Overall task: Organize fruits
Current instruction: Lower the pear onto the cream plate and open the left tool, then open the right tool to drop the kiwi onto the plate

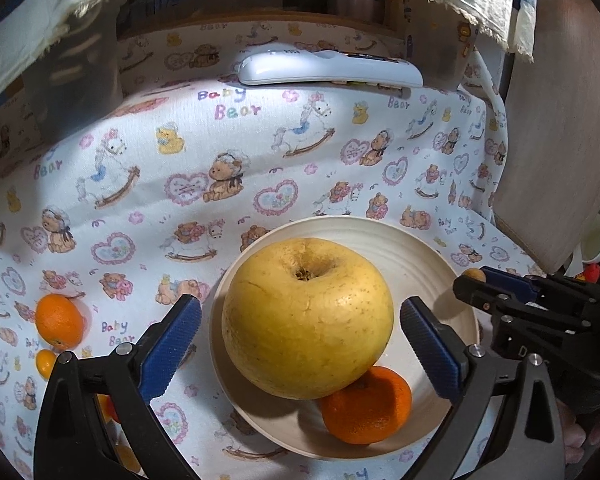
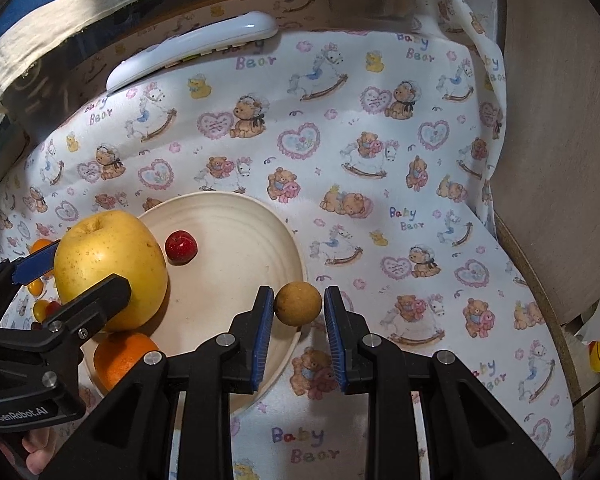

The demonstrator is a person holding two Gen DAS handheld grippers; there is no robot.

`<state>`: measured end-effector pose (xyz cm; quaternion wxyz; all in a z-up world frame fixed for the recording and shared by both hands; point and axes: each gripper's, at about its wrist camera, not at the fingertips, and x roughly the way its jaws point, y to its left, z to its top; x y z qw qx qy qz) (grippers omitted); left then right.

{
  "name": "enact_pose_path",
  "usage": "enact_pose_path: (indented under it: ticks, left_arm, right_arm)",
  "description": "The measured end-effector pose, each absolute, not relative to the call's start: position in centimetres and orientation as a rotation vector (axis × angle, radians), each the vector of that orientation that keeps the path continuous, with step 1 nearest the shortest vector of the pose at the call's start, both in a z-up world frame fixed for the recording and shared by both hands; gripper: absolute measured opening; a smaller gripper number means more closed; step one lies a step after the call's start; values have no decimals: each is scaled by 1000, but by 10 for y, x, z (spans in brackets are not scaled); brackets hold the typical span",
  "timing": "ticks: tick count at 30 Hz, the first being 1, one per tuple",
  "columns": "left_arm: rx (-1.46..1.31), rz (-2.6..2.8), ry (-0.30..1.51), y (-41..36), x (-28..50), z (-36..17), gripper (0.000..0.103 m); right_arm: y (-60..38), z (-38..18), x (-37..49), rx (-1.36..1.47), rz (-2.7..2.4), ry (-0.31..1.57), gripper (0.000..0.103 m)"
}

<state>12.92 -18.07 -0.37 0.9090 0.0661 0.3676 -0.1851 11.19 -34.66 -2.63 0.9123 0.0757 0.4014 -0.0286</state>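
While pear (image 1: 307,319) half-hides orange (image 1: 367,410).

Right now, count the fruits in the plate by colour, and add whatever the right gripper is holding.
Yellow: 1, the big yellow fruit
Orange: 1, the orange
Red: 1, the small red fruit
Brown: 1, the brown round fruit, held in the right gripper
Total: 4
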Motion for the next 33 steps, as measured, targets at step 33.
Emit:
enact_pose_path:
  ticks: [33]
  left_arm:
    - [196,-358,782,-173,116,-15,92]
  right_arm:
    - [-338,-23,108,179,19,836,28]
